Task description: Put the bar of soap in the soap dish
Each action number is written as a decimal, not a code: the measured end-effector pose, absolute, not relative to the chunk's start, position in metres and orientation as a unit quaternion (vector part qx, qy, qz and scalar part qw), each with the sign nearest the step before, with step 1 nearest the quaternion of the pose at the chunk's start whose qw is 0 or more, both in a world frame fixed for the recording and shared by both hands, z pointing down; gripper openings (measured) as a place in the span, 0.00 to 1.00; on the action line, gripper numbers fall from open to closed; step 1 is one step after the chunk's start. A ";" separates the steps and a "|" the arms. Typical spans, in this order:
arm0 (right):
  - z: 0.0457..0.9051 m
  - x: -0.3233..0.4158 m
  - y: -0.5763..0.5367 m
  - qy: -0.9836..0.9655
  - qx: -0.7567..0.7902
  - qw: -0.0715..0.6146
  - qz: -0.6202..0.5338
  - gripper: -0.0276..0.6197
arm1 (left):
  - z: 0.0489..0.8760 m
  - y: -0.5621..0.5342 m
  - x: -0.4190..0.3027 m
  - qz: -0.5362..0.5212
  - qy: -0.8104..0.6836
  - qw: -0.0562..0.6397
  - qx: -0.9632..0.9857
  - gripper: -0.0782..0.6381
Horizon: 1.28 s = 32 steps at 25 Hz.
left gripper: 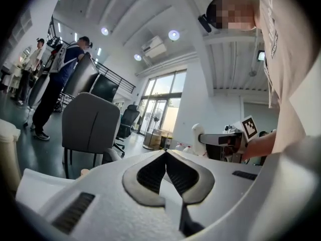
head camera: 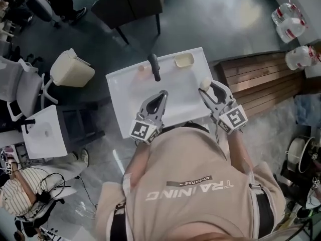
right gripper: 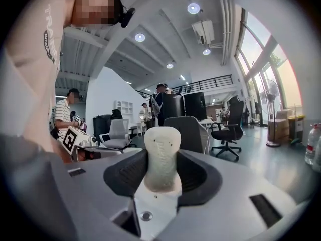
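Note:
A cream bar of soap (right gripper: 162, 157) stands upright between the pads of my right gripper (right gripper: 161, 159), which is shut on it. In the head view that gripper (head camera: 206, 87) holds the soap (head camera: 205, 83) at the right rim of the white sink (head camera: 120, 89). The cream soap dish (head camera: 184, 60) lies on the sink's far right corner, beyond the soap. My left gripper (head camera: 162, 94) hovers over the basin's front, shut with nothing in it, its tips (left gripper: 165, 152) meeting. A dark faucet (head camera: 154, 67) rises just beyond it. From the left gripper view the soap (left gripper: 198, 137) shows off to the right.
A wooden bench (head camera: 261, 79) stands right of the sink, with water bottles (head camera: 291, 26) past it. A cream bin (head camera: 71, 69) and a second small sink (head camera: 44, 132) are at the left. A dark chair (head camera: 128, 4) is behind the sink.

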State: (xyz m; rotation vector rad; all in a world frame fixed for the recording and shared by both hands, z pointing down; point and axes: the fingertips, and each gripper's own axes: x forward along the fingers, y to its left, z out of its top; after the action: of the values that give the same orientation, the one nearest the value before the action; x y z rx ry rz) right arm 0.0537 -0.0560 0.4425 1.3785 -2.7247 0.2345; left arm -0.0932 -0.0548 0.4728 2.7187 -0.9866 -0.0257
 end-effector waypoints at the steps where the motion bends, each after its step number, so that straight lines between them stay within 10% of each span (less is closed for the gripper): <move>1: 0.440 0.049 -0.062 -0.887 0.454 0.042 0.074 0.30 | 0.473 -0.059 -0.097 -0.011 -0.334 0.127 0.934 0.12; 32: 0.512 0.105 -0.145 -0.917 0.372 0.083 0.116 0.30 | 0.471 -0.123 -0.020 0.048 -0.380 0.141 0.913 0.12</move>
State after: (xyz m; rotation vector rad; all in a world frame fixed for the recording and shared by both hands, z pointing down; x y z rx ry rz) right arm 0.1049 -0.1447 0.5121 1.1098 -2.7388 0.3466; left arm -0.0202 -0.1233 0.4715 2.6355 -1.0986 0.1397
